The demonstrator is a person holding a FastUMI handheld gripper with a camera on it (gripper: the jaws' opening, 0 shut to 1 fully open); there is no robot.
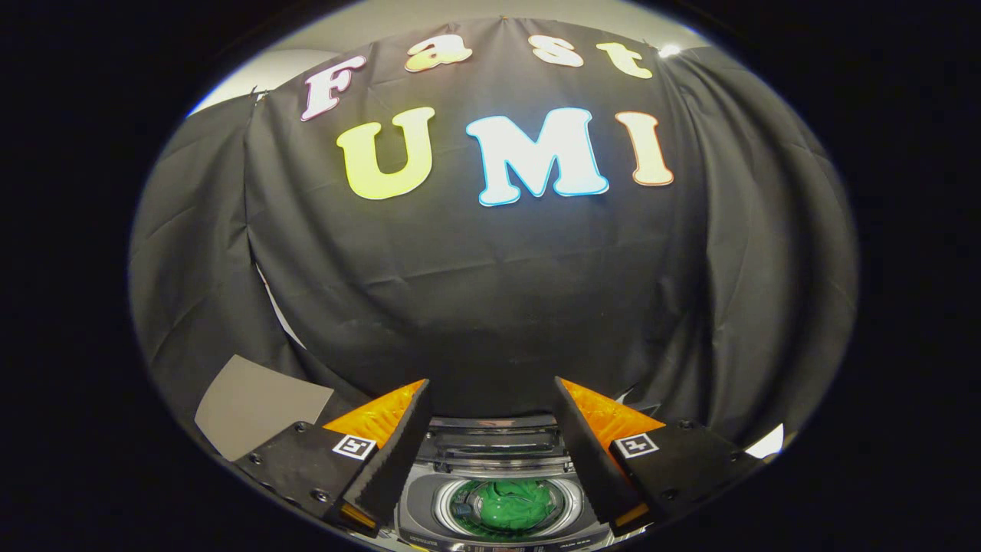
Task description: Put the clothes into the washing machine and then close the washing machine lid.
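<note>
- The washing machine (494,491) is sitting low between the fingers of the gripper (490,391), with its round drum facing up and open.
- A green garment (510,506) is lying bunched inside the drum, so the first half of the task appears done: the clothes are already in the machine.
- The lid (494,443) is standing raised at the back of the washing machine, just behind the drum opening; closing it is the step that remains.
- The gripper is hovering above the washing machine with its fingers spread wide and holding nothing; the gap between them is framing the drum and lid.
- Judging from this, the gripper is needing to drop toward the top edge of the lid and tip it forward over the drum.
- Behind the washing machine the black booth cloth (490,307) is hanging close, leaving little room past the lid.
- A pale grey flat panel (253,402) is lying to the left of the washing machine, well apart from it.
- Nothing appears to be blocking the lid's path down onto the drum.
</note>
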